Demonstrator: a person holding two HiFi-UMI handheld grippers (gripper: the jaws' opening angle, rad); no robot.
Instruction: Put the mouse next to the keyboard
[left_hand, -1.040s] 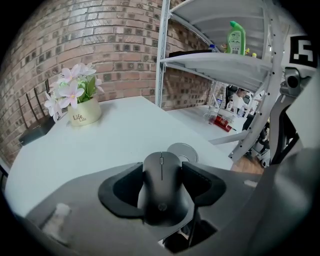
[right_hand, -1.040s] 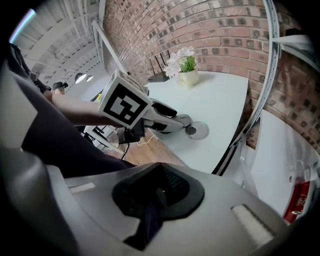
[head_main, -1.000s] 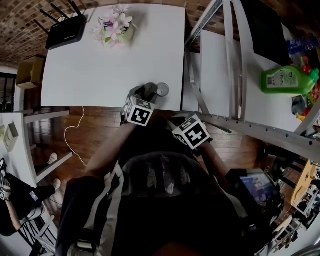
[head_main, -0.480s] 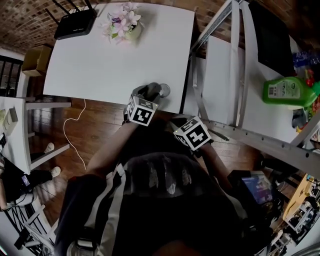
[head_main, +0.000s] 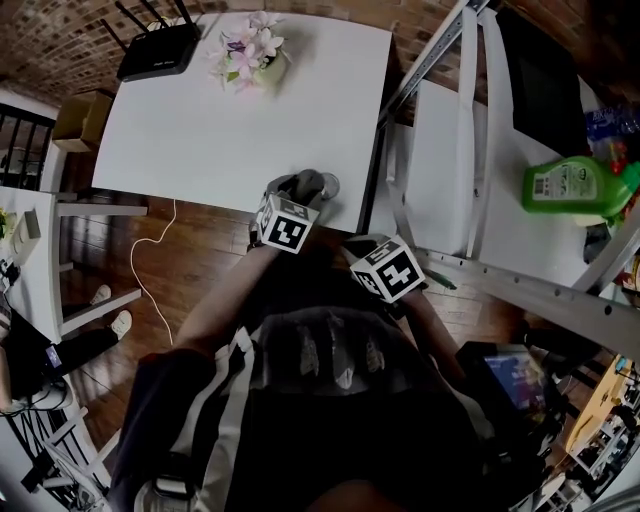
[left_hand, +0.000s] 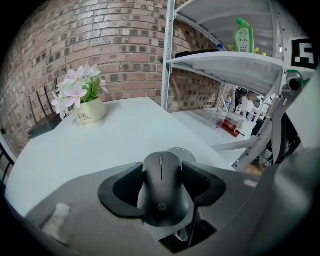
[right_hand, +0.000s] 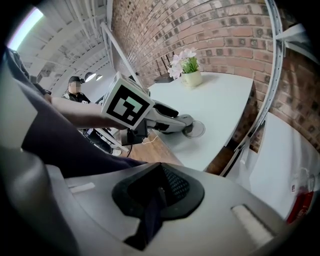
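A black mouse (left_hand: 161, 192) sits lengthwise between the jaws of my left gripper (left_hand: 162, 172), and the pads press on its sides. In the head view that left gripper (head_main: 303, 185) hangs over the near edge of the white table (head_main: 220, 140), beside a small round metal disc (head_main: 327, 184). The right gripper view shows the left gripper (right_hand: 172, 121) and the disc (right_hand: 194, 130) from the side. My right gripper (right_hand: 159, 192) is shut with its dark pads together, off the table's near edge. Its marker cube (head_main: 385, 268) shows in the head view. No keyboard shows in any view.
A pot of pink flowers (head_main: 247, 55) and a black router (head_main: 158, 50) stand at the table's far side. A metal shelf rack (head_main: 470, 150) with a green bottle (head_main: 575, 180) is to the right. A white cable (head_main: 150, 260) lies on the wooden floor.
The head view has shifted slightly. Both grippers keep their places, and the mouse stays in the left one.
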